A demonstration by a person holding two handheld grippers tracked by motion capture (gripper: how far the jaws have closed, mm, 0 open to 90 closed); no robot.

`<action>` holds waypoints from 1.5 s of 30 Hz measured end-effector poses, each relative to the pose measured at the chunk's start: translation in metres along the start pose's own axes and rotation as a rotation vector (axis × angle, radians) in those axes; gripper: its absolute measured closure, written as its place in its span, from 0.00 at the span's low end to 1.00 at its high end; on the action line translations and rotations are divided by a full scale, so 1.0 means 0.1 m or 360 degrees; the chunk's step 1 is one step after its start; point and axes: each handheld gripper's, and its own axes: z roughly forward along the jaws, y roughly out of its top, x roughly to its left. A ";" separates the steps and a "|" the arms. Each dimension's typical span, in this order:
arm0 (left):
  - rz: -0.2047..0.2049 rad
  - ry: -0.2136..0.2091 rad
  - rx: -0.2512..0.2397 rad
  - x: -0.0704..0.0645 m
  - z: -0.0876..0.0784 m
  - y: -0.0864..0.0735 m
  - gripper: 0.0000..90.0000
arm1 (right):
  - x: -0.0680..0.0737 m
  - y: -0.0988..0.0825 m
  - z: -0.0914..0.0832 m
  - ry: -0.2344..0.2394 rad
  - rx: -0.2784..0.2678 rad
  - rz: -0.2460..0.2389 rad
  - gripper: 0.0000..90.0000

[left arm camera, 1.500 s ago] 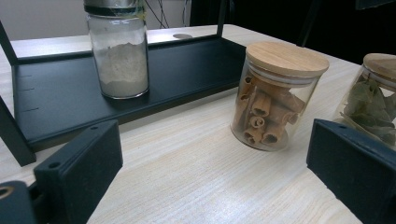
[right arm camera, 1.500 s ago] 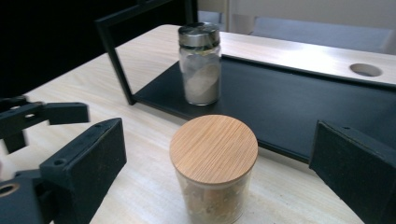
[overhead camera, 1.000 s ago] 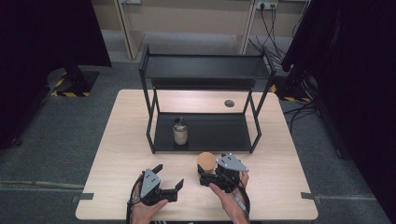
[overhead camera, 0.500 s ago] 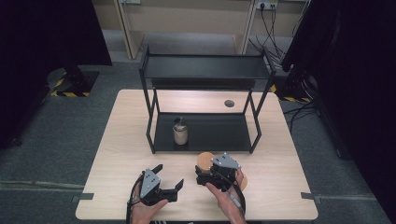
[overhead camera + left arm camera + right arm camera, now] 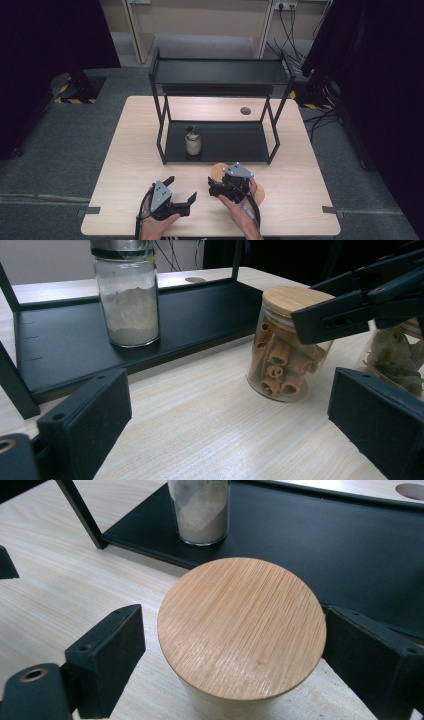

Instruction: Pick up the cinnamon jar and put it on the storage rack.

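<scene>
A glass jar of cinnamon sticks [image 5: 278, 360] with a round bamboo lid [image 5: 242, 625] stands on the table just in front of the black rack [image 5: 220, 72]. My right gripper [image 5: 230, 645] is open and straddles it at lid height; a small gap shows at the left jaw, while the right jaw is at the lid's edge. In the high view the right gripper [image 5: 218, 184] covers most of that jar [image 5: 217, 171]. My left gripper [image 5: 182, 189] is open and holds nothing, to the left of the jar.
A powder-filled spice jar [image 5: 193, 143] stands on the rack's lower shelf [image 5: 235, 142]. A second jar with green leaves [image 5: 395, 355] stands right of the cinnamon jar, partly behind my right hand. The table [image 5: 125, 165] has a round hole [image 5: 245, 110] at the back.
My right gripper has moved left, and its jaws now stand on both sides of the cinnamon jar. The left gripper has stayed put.
</scene>
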 end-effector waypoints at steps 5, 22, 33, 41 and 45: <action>0.0003 0.0003 0.0002 0.00 0.00 0.00 0.03 | 0.03 0.03 0.05 -0.0008 0.0027 -0.0029 0.17; -0.0001 -0.0006 -0.0002 0.01 0.00 0.00 0.04 | 0.00 0.06 0.04 0.0015 0.0045 -0.0032 0.27; -0.0001 -0.0005 -0.0001 0.01 0.00 0.00 0.04 | -0.07 0.19 -0.15 0.0126 -0.0017 -0.0135 0.27; -0.0004 -0.0004 0.0001 0.01 0.00 0.00 0.04 | -0.24 0.33 -0.24 0.0185 -0.0028 -0.0170 0.27; -0.0005 -0.0005 0.0003 0.01 0.00 0.00 0.04 | -0.31 0.42 -0.25 0.0206 -0.0018 -0.0187 0.27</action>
